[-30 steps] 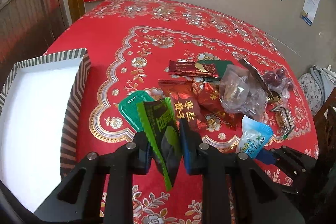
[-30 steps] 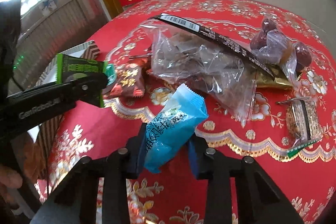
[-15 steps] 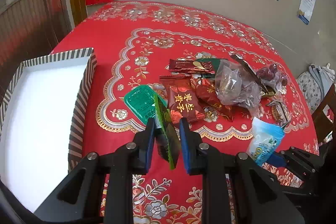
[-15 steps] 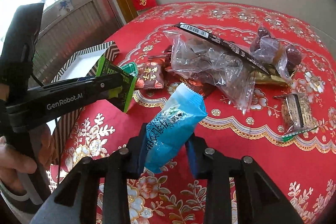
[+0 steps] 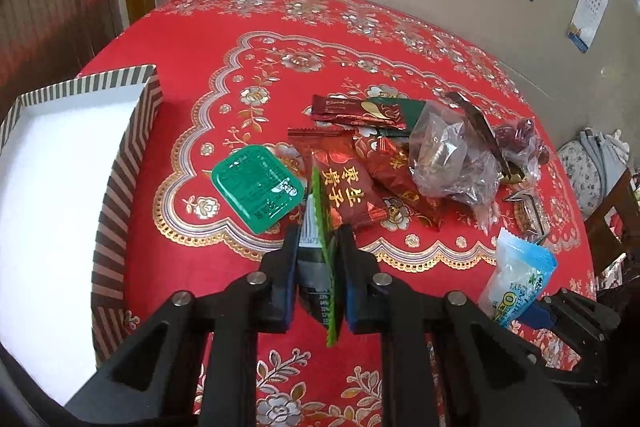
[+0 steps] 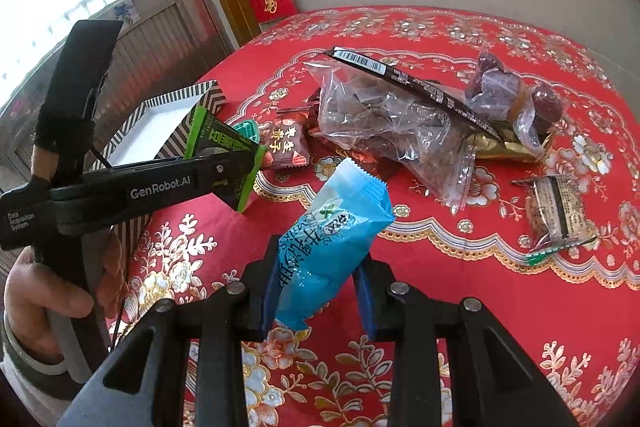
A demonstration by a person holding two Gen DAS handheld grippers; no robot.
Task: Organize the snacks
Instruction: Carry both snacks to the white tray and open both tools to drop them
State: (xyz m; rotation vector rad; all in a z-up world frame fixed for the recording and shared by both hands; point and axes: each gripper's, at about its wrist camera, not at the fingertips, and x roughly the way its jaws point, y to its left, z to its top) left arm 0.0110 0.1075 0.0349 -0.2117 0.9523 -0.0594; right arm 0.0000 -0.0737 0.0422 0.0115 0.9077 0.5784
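Green packet (image 5: 320,259) now edge-on as left gripper (image 5: 319,269) fingers are closing on it; right gripper (image 6: 316,277) clamps blue packet (image 6: 332,247)

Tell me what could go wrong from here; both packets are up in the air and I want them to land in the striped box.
1. The left hand-held gripper pinches the green packet edge-on while its jaws are closing, so the thin wrapper may twist or slip out.
2. The right hand-held gripper grips only the blue packet's lower part, so it may tilt or slip.
3. The striped box sits at the table's edge, so a nudge might shift it.
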